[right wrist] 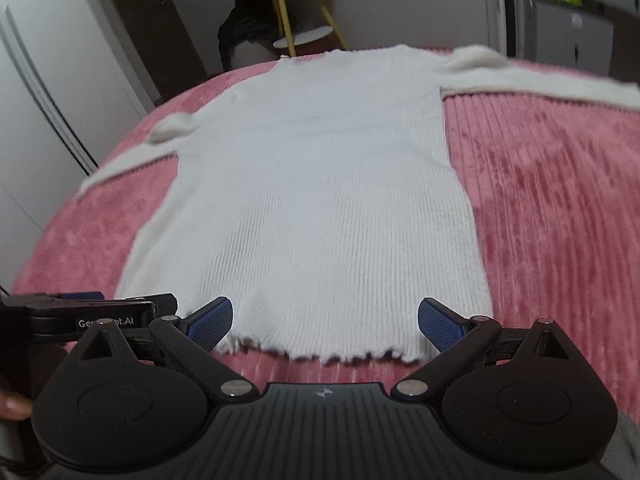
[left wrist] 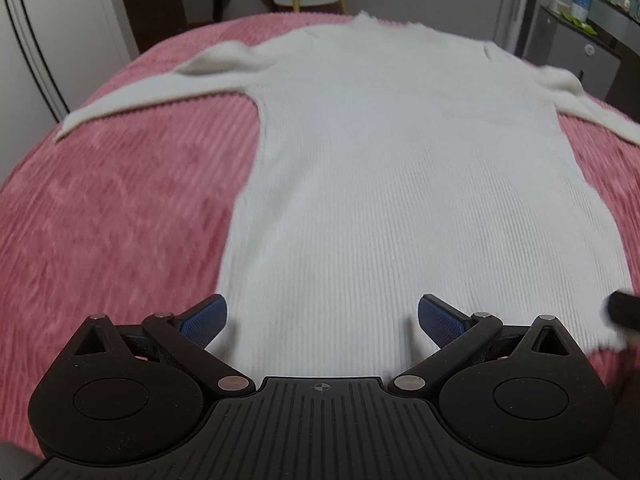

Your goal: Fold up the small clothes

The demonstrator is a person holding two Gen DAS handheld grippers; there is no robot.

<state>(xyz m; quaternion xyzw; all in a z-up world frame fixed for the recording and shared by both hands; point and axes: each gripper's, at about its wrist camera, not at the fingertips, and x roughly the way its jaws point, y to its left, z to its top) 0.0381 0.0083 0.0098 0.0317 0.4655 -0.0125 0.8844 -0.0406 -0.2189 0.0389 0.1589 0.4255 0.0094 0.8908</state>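
A white ribbed long-sleeved sweater (left wrist: pixel 400 168) (right wrist: pixel 312 200) lies flat on a pink bedspread, neck away from me, both sleeves spread out sideways. My left gripper (left wrist: pixel 322 322) is open just above the sweater's hem, its blue pads (left wrist: pixel 204 320) wide apart with nothing between them. My right gripper (right wrist: pixel 325 326) is open too, hovering over the scalloped hem (right wrist: pixel 328 354). In the right wrist view the left gripper (right wrist: pixel 100 312) shows at the left edge. In the left wrist view a dark tip of the right gripper (left wrist: pixel 624 312) shows at the right edge.
The pink ribbed bedspread (left wrist: pixel 120 220) (right wrist: pixel 560 200) covers the whole bed around the sweater. Beyond the far edge stand a yellow-legged side table (right wrist: pixel 304 20), a dark bundle on the floor (right wrist: pixel 244 24), white cupboard doors (left wrist: pixel 48 20) at left and a grey cabinet (left wrist: pixel 576 40) at right.
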